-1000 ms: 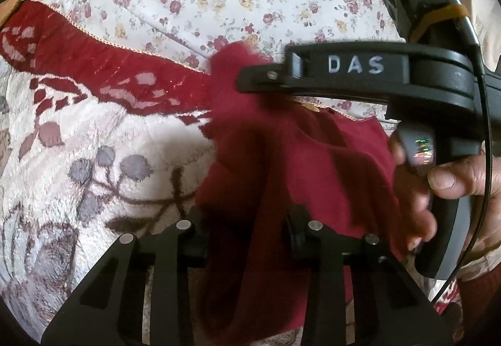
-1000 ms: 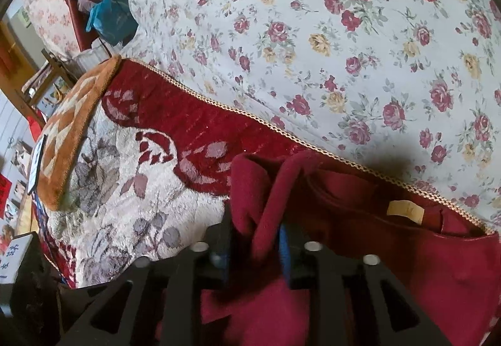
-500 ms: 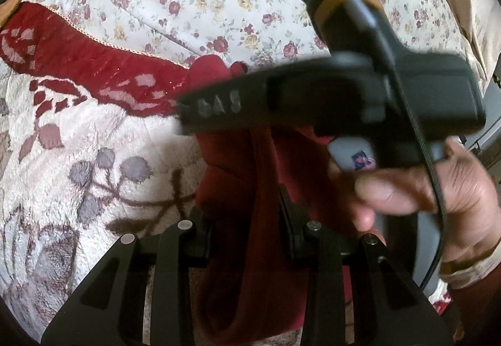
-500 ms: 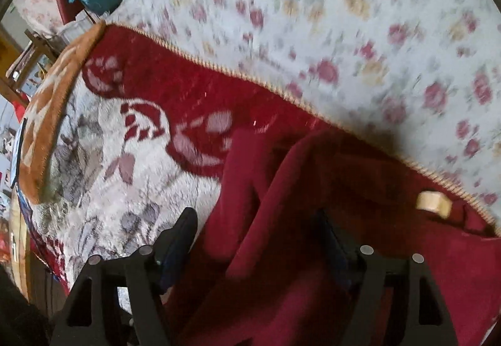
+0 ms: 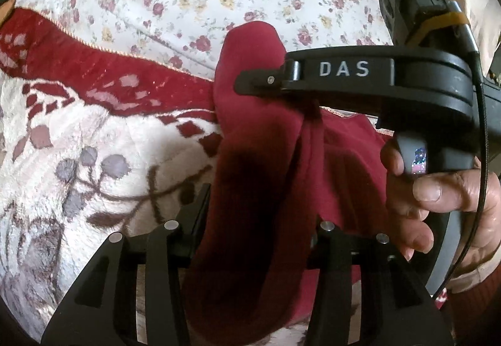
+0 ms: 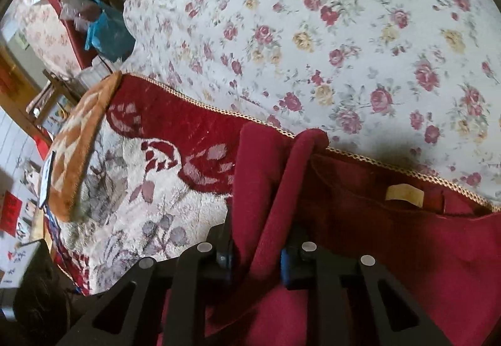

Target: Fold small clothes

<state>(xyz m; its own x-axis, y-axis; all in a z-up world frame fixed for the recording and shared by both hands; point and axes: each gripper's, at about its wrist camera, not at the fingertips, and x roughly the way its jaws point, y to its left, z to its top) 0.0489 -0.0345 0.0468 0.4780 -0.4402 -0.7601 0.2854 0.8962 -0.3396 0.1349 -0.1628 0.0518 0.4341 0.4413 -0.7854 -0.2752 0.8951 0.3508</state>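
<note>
A dark red fleece garment (image 5: pixel 256 158) lies bunched on the bed, with a tan label (image 6: pixel 404 191) at its neck. My left gripper (image 5: pixel 258 220) has a thick fold of it filling the gap between its jaws, which are opening. My right gripper (image 5: pixel 247 82) comes in from the right, held by a person's hand (image 5: pixel 438 189), with its tip on the raised end of the garment. In the right wrist view the right gripper (image 6: pixel 258 252) is closing, its pads pressing a ridge of the red garment (image 6: pixel 391 252).
The garment rests on a cream plush blanket with a red border (image 5: pixel 94 142). Beyond it lies a white floral sheet (image 6: pixel 313 32). An orange patterned cushion (image 6: pixel 78 139) sits at the bed's left edge. Bags and furniture (image 6: pixel 103 32) crowd the room behind.
The right gripper opened wide, swung left over the garment, then came back and closed on a fold. The left gripper's jaws stand a little wider, and the cloth has spread between them.
</note>
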